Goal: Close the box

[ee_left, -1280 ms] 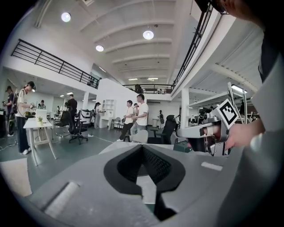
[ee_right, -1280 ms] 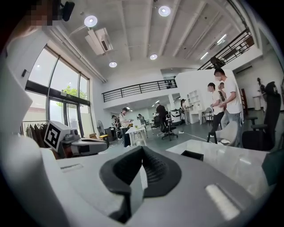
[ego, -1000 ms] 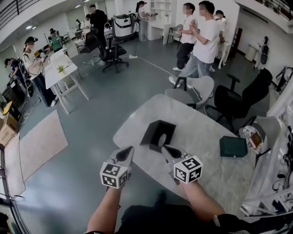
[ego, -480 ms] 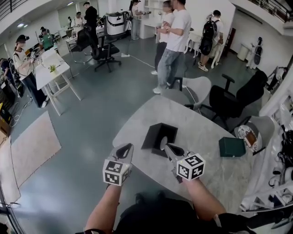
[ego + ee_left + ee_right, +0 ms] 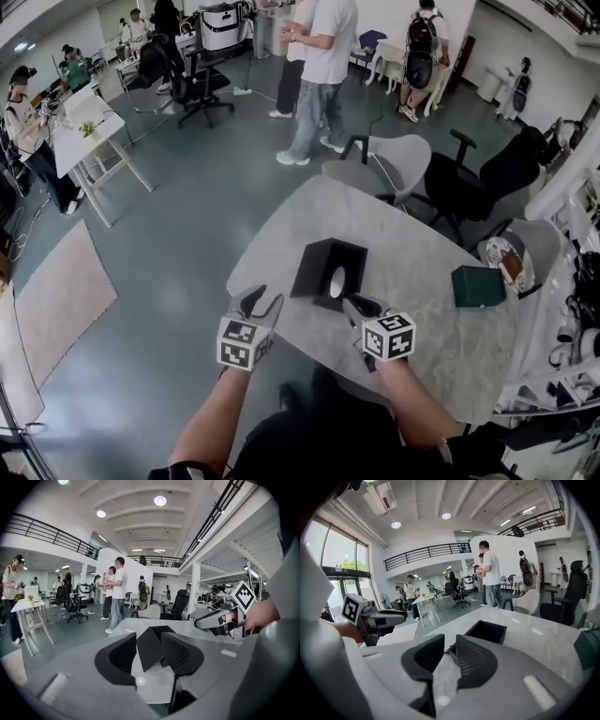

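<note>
Box (image 5: 328, 270), black and open at the top, is seen resting on the near half of a pale marbled table (image 5: 422, 328), close to the table's left edge in the head view. Something pale is visible inside it, though what it is cannot be made out. The left gripper (image 5: 260, 302) is held low at the table's near edge, just short of the box, and its jaws have just been opening. They are shown apart in the left gripper view, where the box is framed in the gap beyond them, but nothing is pressed by the pads. The right gripper (image 5: 364, 306) is held over the tabletop just beside the box's near corner. Its jaws have likewise just been opening and are shown parted by a narrow gap with nothing gripped, while the box lies ahead and to the right of them in the right gripper view. A green case (image 5: 478, 286) lies well apart from the box on the table's right side. Chairs (image 5: 389, 159) are drawn up at the far side, and several persons (image 5: 319, 66) are standing on the floor beyond.
</note>
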`<action>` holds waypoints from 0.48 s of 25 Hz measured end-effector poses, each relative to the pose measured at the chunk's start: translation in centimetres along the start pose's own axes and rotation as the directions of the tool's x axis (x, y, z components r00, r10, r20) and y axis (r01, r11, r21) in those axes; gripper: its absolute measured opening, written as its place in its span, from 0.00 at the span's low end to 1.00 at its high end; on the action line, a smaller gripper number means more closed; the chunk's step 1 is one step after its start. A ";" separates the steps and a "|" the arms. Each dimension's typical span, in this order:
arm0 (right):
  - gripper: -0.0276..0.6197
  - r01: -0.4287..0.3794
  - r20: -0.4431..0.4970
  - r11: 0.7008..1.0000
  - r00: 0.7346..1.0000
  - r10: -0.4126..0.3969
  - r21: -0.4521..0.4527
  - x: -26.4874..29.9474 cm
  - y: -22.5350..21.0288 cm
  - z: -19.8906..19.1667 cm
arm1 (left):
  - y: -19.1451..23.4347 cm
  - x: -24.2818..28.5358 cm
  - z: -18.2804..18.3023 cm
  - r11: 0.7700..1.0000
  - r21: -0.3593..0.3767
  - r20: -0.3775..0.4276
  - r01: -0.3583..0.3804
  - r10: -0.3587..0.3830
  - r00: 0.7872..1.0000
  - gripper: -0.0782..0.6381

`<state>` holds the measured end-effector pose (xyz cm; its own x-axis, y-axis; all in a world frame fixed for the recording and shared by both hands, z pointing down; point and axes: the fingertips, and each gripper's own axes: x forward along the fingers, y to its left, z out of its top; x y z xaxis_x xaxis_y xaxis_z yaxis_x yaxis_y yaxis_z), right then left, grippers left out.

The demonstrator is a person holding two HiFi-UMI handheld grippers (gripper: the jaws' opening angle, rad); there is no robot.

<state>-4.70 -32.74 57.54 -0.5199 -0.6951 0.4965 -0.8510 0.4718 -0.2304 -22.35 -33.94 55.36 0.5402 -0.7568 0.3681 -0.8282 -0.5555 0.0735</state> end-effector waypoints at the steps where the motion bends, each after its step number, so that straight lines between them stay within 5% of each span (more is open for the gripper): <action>1: 0.17 0.009 -0.015 1.000 1.000 -0.009 0.005 0.6 -0.7 -0.3 | 0.1 0.8 -0.6 1.000 0.000 -0.015 0.007 -0.007 1.000 0.35; 12: 0.25 0.078 -0.172 0.995 0.983 -0.065 0.068 6.0 -7.0 -4.2 | 0.8 9.4 -8.3 0.998 0.014 -0.187 0.061 -0.057 0.981 0.43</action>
<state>-1.59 -37.93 65.62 -0.4425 -0.6207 0.6473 -0.8921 0.3784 -0.2470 -19.15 -38.59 66.58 0.5494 -0.6458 0.5301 -0.7915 -0.6056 0.0824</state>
